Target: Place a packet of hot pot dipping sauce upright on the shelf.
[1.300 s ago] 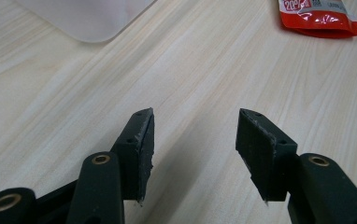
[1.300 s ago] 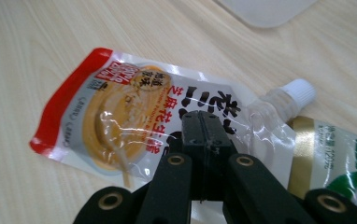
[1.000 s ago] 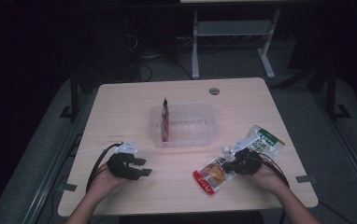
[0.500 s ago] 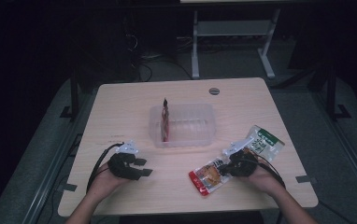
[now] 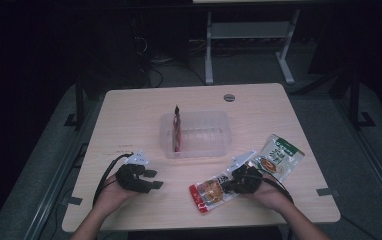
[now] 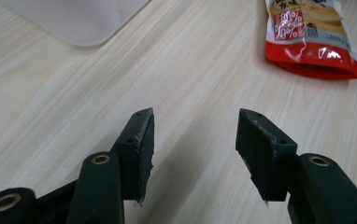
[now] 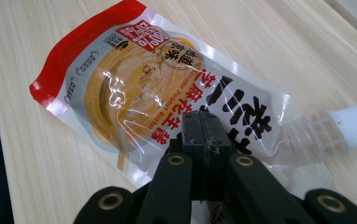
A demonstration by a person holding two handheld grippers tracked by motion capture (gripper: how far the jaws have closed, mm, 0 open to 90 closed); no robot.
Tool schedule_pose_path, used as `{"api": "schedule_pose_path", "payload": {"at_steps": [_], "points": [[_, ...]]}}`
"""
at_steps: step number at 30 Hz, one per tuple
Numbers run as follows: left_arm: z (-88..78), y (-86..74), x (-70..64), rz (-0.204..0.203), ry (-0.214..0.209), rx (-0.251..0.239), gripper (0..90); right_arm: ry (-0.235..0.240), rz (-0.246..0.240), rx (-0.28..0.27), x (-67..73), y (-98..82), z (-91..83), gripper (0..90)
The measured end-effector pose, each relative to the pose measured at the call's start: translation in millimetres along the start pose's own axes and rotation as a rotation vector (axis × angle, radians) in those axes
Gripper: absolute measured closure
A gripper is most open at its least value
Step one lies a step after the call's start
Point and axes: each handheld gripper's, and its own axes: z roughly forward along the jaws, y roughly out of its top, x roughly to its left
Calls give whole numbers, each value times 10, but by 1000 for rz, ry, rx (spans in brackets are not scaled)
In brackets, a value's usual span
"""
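Observation:
A red and white peanut-butter pouch (image 5: 209, 193) (image 7: 134, 79) with a white screw cap (image 7: 354, 123) lies flat near the table's front edge, right of centre. My right gripper (image 5: 232, 184) (image 7: 203, 125) is shut on the pouch's near edge, beside the spout. My left gripper (image 5: 154, 179) (image 6: 193, 135) rests at the front left, open, with only bare wood between its jaws. The pouch's red bottom end (image 6: 314, 35) lies beyond them at the upper right of the left gripper view.
A clear plastic container (image 5: 226, 136) (image 6: 78, 18) stands mid-table with a red packet (image 5: 177, 127) upright at its left end. A green-topped pouch (image 5: 279, 156) lies to the right of my right hand. A round grommet (image 5: 229, 97) sits near the far edge.
My right gripper has slid left and toward the front edge, taking the peanut-butter pouch with it and away from the green pouch. The left gripper has stayed put.

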Motion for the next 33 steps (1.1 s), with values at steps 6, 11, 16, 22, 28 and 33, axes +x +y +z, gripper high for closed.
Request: {"api": "schedule_pose_path", "payload": {"at_steps": [6, 11, 16, 22, 28, 33], "points": [[-4, 10, -7, 7, 1, 2, 466, 12, -32, 0, 82, 111, 104, 900], [-3, 20, -20, 10, -2, 1, 466, 11, -68, -3, 129, 179, 174, 900], [-7, 32, -34, 12, -5, 0, 468, 16, -82, 0, 208, 253, 235, 900], [-2, 48, -68, 11, -19, -1, 482, 16, -110, -2, 281, 337, 312, 900], [8, 73, -108, 16, -48, 6, 614, 14, -123, -16, 330, 372, 292, 900], [-13, 146, -191, 44, -107, 13, 833, 16, -62, -89, 265, 375, 88, 797]]}}
